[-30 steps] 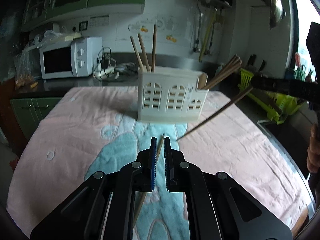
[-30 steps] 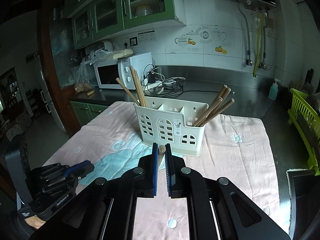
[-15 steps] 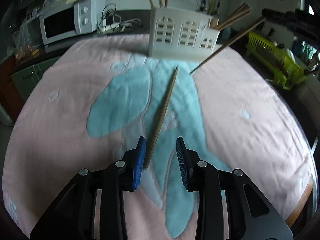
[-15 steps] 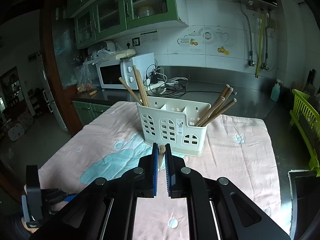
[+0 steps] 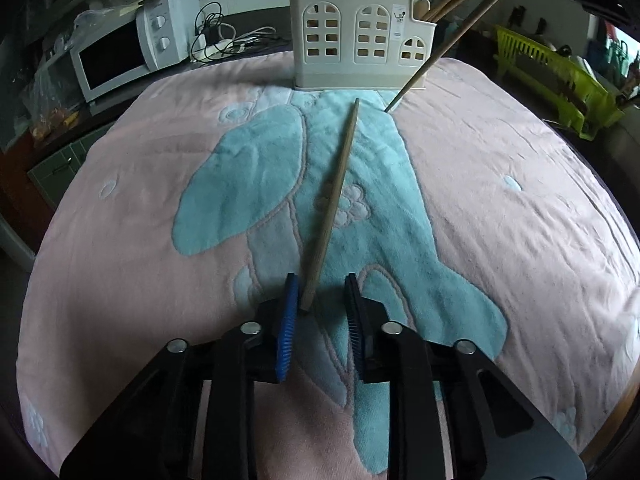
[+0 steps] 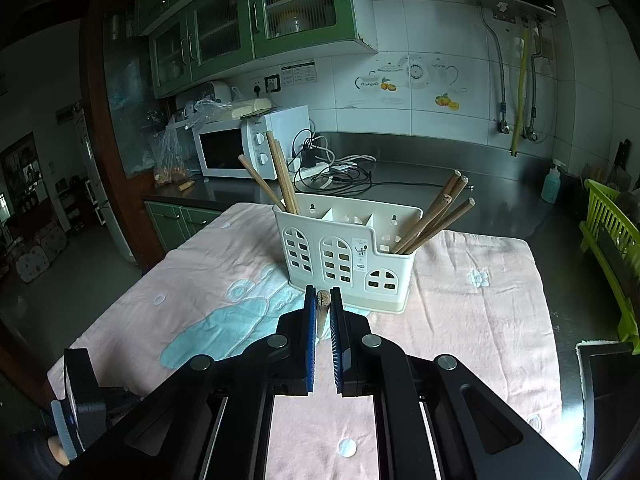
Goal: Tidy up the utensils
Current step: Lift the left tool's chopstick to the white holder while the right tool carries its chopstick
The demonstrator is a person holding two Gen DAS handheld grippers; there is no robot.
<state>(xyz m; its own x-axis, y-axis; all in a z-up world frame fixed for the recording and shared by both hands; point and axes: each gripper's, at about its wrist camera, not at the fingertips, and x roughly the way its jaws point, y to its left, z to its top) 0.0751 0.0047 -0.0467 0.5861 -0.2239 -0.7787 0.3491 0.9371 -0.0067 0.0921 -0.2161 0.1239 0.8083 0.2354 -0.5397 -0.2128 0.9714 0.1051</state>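
Observation:
A cream utensil holder stands at the far side of a pink and teal towel, with wooden chopsticks in its left and right compartments. One chopstick lies flat on the towel. My left gripper is open, low over the towel, with the chopstick's near end between its jaws. My right gripper is shut on another chopstick. That held chopstick also shows in the left wrist view, slanting down to a tip in front of the holder.
A white microwave and tangled cables sit on the dark counter behind the towel. A lime green dish rack stands at the right. The left gripper shows at the lower left of the right wrist view.
My left gripper opened, letting go of the chopstick that now lies on the towel, and drew back and down toward its near end. My right gripper stayed shut on its chopstick.

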